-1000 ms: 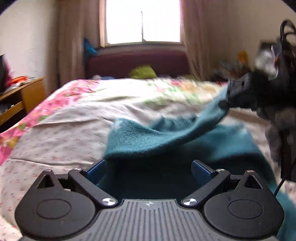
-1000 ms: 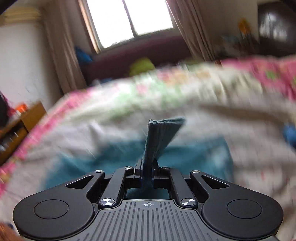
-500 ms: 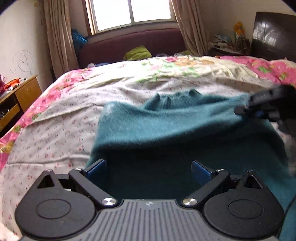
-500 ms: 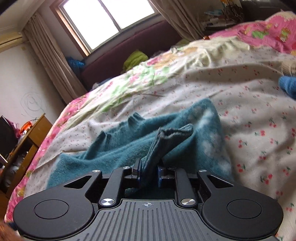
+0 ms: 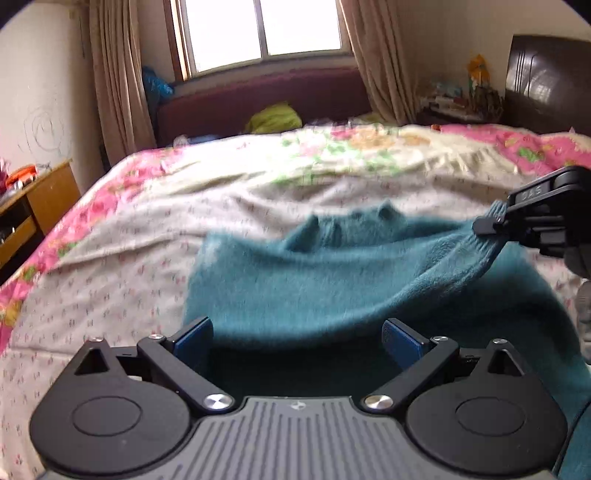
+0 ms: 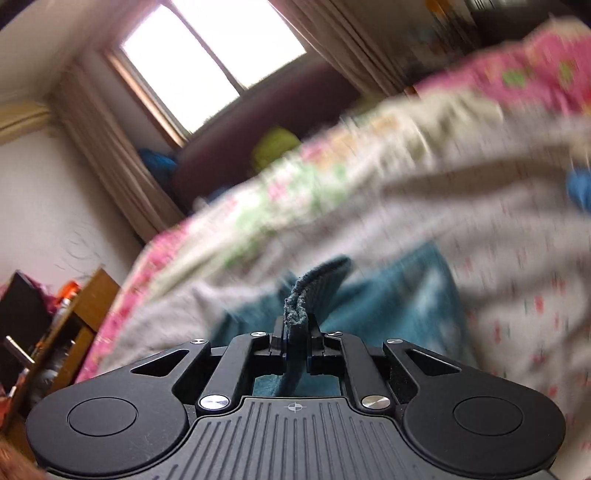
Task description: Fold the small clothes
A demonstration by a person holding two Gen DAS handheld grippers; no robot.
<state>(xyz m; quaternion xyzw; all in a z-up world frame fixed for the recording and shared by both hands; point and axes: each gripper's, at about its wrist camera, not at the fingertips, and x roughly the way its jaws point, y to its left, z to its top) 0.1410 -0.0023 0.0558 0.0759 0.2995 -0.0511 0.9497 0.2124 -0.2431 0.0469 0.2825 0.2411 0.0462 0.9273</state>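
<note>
1. The teal sweater [image 5: 295,280] is fuzzy knit, spread across the middle and lower right of the left wrist view. It lies on the bed [image 5: 122,251], with one fold raised into a soft ridge and small peaks of cloth at its far edge.
2. A ribbed cuff or hem [image 6: 314,284] of it stands up in the centre of the right wrist view; which of the two it is cannot be told, as that view is smeared.
3. The right gripper [image 6: 295,339] has its fingers closed tight on that ribbed edge. In the left wrist view it shows at the right edge [image 5: 495,221], lifting the cloth off the bed.
4. The left gripper [image 5: 297,332] sits at the bottom of its view, blue fingers [image 5: 194,332] spread wide with nothing held, just over the sweater's near, shadowed part.
5. The bed wears a pale sheet with small red sprigs and a pink floral border.
6. At the top, a bright window [image 5: 262,29] between beige curtains [image 5: 118,74]; a wooden cabinet [image 5: 48,192] stands at the left edge.
</note>
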